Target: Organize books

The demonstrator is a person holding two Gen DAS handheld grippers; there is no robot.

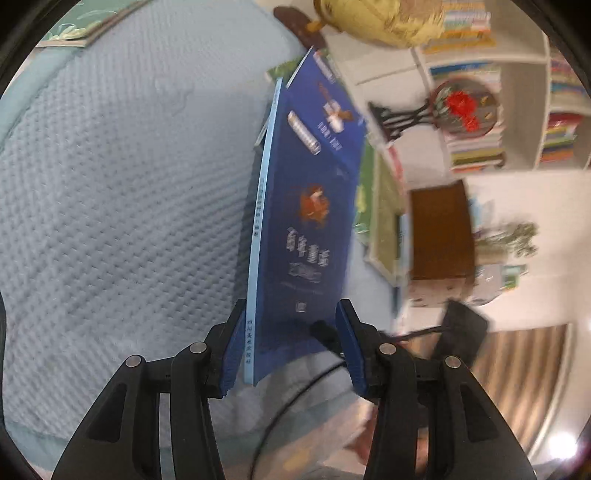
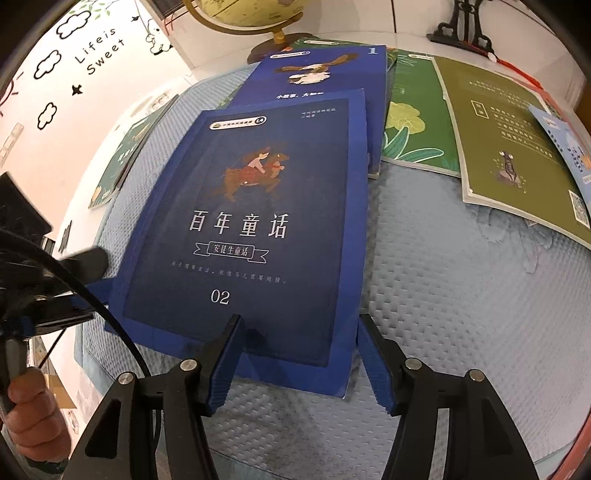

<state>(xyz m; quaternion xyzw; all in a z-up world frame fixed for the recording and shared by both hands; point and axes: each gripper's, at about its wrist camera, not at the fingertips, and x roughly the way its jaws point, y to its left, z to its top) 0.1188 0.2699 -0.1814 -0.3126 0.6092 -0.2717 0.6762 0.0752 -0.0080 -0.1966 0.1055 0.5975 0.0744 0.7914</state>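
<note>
At lower left of the right wrist view, the left gripper reaches in and clamps the spine edge of the dark blue book, its cover showing a child riding a deer, white characters and "02". It lies on the pale blue quilted pad, overlapping a second blue book. Around its near corner the right gripper stands part open, pads apparently clear of the cover. Farther right lie a green book and an olive book; a globe stands behind
</note>
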